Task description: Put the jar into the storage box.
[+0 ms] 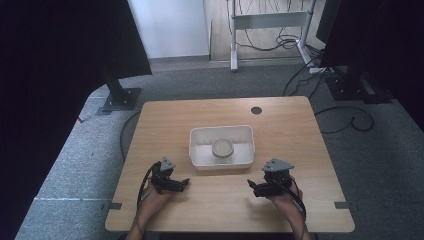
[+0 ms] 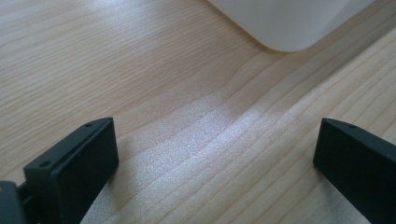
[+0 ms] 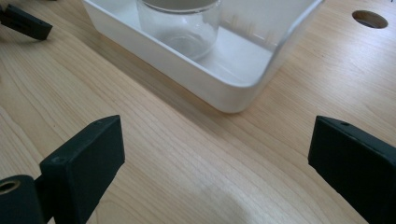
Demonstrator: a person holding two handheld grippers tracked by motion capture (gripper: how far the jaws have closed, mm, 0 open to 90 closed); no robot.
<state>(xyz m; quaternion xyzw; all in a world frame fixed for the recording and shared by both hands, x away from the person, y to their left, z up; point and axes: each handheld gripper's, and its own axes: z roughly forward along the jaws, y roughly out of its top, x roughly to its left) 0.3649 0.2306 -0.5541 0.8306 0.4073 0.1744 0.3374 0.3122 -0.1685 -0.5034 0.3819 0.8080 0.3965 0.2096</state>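
Resting low on the table (image 1: 150, 130), the left gripper (image 1: 181, 184) and right gripper (image 1: 253, 186) both stand with jaws wide apart and empty, flanking the near side of the white tray (image 1: 197, 152), inside which the clear jar (image 1: 222, 148) sits upright. Risk noted: the jar's smooth glass could slip or tip under an off-centre pinch, and a jaw catching the tray's near wall could shove the light tray across the wood.

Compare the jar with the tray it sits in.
The jar is round and clear glass; the white tray is rectangular and opaque. The jar is small and stands upright at the middle of the tray, which is wide and shallow. The jar carries a lid; the tray is open-topped. Neither gripper touches them.
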